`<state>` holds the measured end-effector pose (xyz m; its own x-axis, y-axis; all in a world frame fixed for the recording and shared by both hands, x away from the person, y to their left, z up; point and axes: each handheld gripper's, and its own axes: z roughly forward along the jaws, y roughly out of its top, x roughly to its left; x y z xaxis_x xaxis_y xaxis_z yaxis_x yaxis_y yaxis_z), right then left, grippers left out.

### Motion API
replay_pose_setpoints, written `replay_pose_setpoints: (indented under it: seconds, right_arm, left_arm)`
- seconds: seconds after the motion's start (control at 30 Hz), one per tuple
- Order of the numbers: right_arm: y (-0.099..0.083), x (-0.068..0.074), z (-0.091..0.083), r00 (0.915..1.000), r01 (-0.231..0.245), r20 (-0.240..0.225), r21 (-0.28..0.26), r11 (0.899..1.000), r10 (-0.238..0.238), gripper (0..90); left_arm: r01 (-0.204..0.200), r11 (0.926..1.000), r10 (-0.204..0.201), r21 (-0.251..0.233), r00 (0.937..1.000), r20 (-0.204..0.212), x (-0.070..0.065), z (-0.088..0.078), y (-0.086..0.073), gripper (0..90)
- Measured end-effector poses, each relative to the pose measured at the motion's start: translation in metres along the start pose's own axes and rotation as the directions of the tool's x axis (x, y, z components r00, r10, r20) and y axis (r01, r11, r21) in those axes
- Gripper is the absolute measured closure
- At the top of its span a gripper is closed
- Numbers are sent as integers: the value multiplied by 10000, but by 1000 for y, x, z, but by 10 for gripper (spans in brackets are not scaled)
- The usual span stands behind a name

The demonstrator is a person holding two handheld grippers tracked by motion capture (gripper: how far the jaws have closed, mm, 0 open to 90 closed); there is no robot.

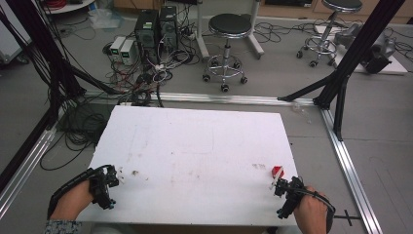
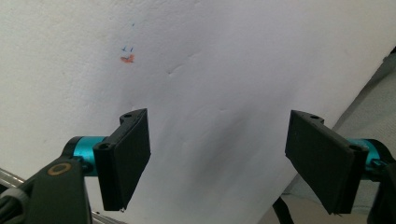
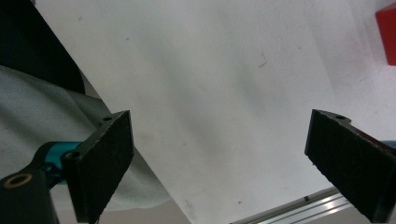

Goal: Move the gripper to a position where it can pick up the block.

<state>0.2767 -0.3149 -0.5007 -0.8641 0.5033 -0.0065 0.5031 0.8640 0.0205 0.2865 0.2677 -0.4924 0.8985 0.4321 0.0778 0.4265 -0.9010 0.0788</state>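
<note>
White foam-like board forms the surface [image 1: 195, 146], scuffed and lightly stained. At its near left corner, the left hand-held gripper [image 1: 113, 180] is released, its black jaws spread wide over bare board with a small orange and blue mark [image 2: 127, 57] ahead. At the near right corner, the right hand-held gripper [image 1: 278, 187] is likewise released, grasping nothing. Just beyond it sits a small red block [image 1: 277, 171]. Farther off, two stools [image 1: 228, 29] and computer towers [image 1: 156, 27] stand on the floor.

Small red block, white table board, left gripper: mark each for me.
small red block [image 1: 277, 171], high view, its top face
white table board [image 1: 195, 141], high view, bare middle
left gripper [image 2: 217, 158], left gripper view, midway between fingertips
</note>
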Motion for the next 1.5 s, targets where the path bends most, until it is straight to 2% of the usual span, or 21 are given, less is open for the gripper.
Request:
replay_pose_setpoints:
  seconds: [0.2, 0.6, 0.83, 1.1, 1.2, 1.23, 1.27, 1.3, 1.33, 1.43, 1.5]
  right_arm:
    - [-2, 0, -5, 9999, 66, 106, -107, 9999, -65, 75]
    - [-9, -2, -7, 10000, -37, 9, -244, 9997, 37, 74]
    - [-17, -5, -8, 9995, 103, -301, -432, 9990, -116, 75]
    - [-30, -19, -4, 9963, 398, -730, -727, 9966, -451, 75]
    - [-35, -27, -3, 9933, 789, -786, -711, 9943, -845, 75]
    - [-38, -32, -4, 9916, 1059, -674, -633, 9924, -1101, 75]
    - [-38, -32, -4, 9916, 1059, -674, -633, 9924, -1101, 75]
    - [-39, -34, -4, 9896, 1270, -600, -574, 9902, -1304, 75]
    - [-40, -40, -5, 9830, 1758, -443, -509, 9831, -1781, 75]
    - [-42, -48, -6, 9625, 2684, -242, -575, 9616, -2701, 75]
    - [-42, -51, -7, 9594, 2803, -156, -592, 9581, -2816, 75]
  left_arm:
    - [-19, 10000, 19, -12, 10000, -7, 0, -2, 0, 224]
    - [33, 10000, -33, -64, 10000, -42, -1, -1, -1, 224]
    - [114, 9998, -113, -180, 9999, 33, 0, 0, -2, 225]
    - [186, 9995, -185, -262, 9998, 34, 2, 0, -4, 225]
    - [254, 9994, -256, -244, 9996, -74, 3, -1, -6, 225]
    - [345, 9990, -346, -280, 9994, -65, 3, 0, -7, 225]
    - [371, 9990, -373, -256, 9993, -82, 4, -1, -7, 225]
    - [385, 9988, -388, -287, 9992, -102, 4, 0, -8, 225]
    - [397, 9989, -400, -268, 9991, -112, 4, 0, -8, 225]
    - [398, 9989, -400, -248, 9992, -46, 5, 1, -8, 225]
    - [426, 9988, -427, -258, 9991, -17, 5, 1, -9, 225]
